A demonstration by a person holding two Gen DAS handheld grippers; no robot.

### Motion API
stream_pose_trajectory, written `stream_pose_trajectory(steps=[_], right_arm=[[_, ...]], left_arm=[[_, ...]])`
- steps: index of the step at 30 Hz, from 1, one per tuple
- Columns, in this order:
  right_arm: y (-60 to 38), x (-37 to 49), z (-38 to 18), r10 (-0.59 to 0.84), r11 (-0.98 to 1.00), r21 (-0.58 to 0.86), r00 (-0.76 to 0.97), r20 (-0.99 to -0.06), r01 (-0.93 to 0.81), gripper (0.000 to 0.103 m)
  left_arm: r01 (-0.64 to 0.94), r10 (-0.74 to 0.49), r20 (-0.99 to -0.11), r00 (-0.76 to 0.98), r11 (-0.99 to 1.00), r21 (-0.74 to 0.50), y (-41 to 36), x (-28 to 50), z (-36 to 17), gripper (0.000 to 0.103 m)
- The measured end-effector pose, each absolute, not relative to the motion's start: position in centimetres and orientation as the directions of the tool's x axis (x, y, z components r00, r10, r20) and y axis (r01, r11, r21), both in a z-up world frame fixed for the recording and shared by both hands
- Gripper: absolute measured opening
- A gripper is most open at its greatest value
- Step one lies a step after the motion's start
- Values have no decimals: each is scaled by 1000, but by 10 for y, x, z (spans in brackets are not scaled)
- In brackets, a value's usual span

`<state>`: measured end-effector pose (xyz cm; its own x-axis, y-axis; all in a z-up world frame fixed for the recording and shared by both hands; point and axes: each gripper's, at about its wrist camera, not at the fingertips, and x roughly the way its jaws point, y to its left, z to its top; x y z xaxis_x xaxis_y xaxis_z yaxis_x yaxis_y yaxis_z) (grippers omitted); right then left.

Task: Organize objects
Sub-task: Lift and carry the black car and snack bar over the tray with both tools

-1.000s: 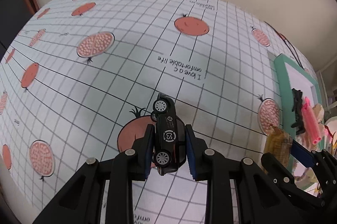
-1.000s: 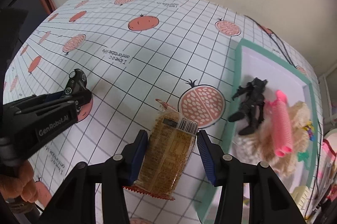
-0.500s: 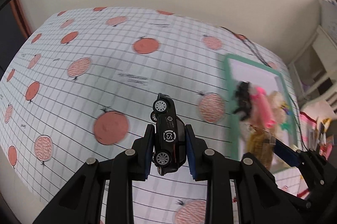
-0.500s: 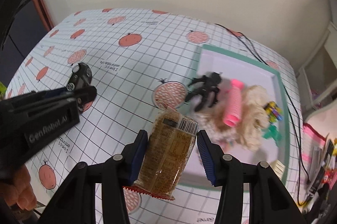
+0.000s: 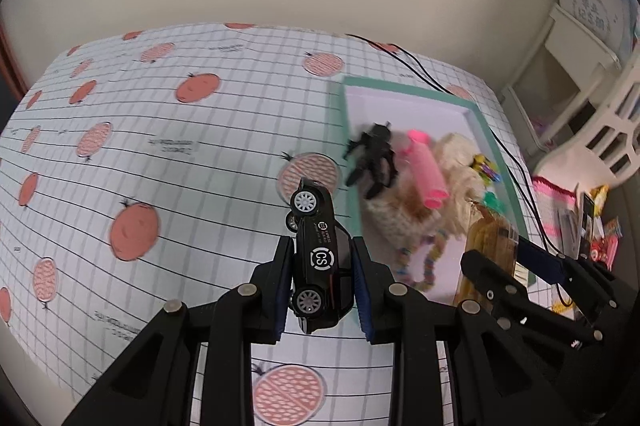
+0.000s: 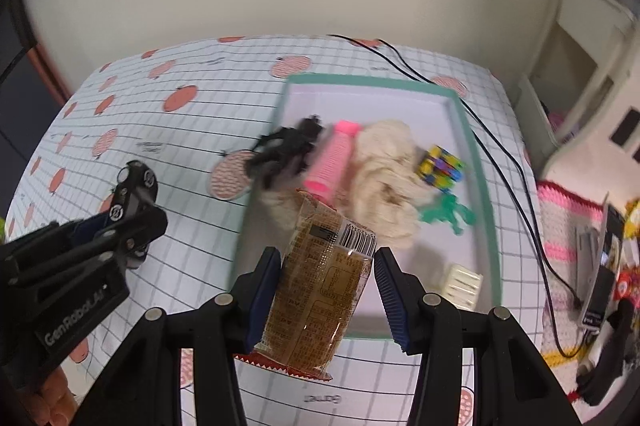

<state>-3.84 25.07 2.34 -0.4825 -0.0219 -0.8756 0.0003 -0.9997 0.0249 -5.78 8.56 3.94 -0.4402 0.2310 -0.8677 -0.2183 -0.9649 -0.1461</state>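
Left wrist view first: the left gripper (image 5: 322, 268) has its blue pads pinched tight on a black toy car (image 5: 320, 258), nose pointing away, one side with the wheels and the "CS" badge facing the camera. It's carried in the air over the pomegranate-print tablecloth (image 5: 180, 154), just short of the near left corner of the teal-rimmed tray (image 5: 335, 130). Gripping it across roof and underside makes sense to me, since that's the narrow way and the wheels can't roll it out. Off to the right you can see the other gripper with its packet already over the tray

Right wrist view: the right gripper (image 6: 326, 280) is about half open but clamped around a clear snack packet (image 6: 320, 286) of brown biscuits, barcode end up, red crimped edge hanging below the fingers. It hangs above the tray's near edge. Inside the tray there's already a black action figure (image 6: 286, 150), a pink hair roller (image 6: 332, 162), a cream fluffy thing (image 6: 384, 174), a colourful cube (image 6: 440, 166), a green piece (image 6: 448, 214) and a small white block (image 6: 464, 284). My guess is both items get dropped in the free near part, since the middle is crowded
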Motion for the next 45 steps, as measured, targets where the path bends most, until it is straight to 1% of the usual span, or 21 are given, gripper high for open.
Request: stream_pose_trajectory(steps=[9, 13, 20, 25, 31, 35, 45], right_arm=[[279, -35, 20, 26, -998, 3, -500, -866, -56, 52], [287, -38, 21, 39, -997, 3, -507, -861, -81, 52], [295, -44, 10, 55, -995, -6, -490, -870, -100, 52], [295, -46, 7, 62, -994, -9, -495, -867, -108, 52], [292, -51, -4, 93, -993, -45, -480, -873, -111, 52], [293, -53, -8, 81, -992, -25, -474, -877, -122, 52], [294, -56, -13, 76, -990, -12, -462, -883, -140, 53]], left_arm=[[-292, 273, -864, -423, -944, -155, 123, -52, 30, 29], [-331, 270, -860, -433, -935, -126, 142, -52, 28, 29], [-324, 291, -868, -401, -932, -163, 149, -60, 15, 29], [-300, 324, -873, -365, -928, -219, 146, -63, 5, 29], [-292, 329, -887, -325, -927, -236, 147, -63, -9, 30], [-268, 339, -895, -291, -927, -263, 143, -66, -17, 29], [-277, 330, -902, -277, -927, -254, 143, -63, -24, 29]])
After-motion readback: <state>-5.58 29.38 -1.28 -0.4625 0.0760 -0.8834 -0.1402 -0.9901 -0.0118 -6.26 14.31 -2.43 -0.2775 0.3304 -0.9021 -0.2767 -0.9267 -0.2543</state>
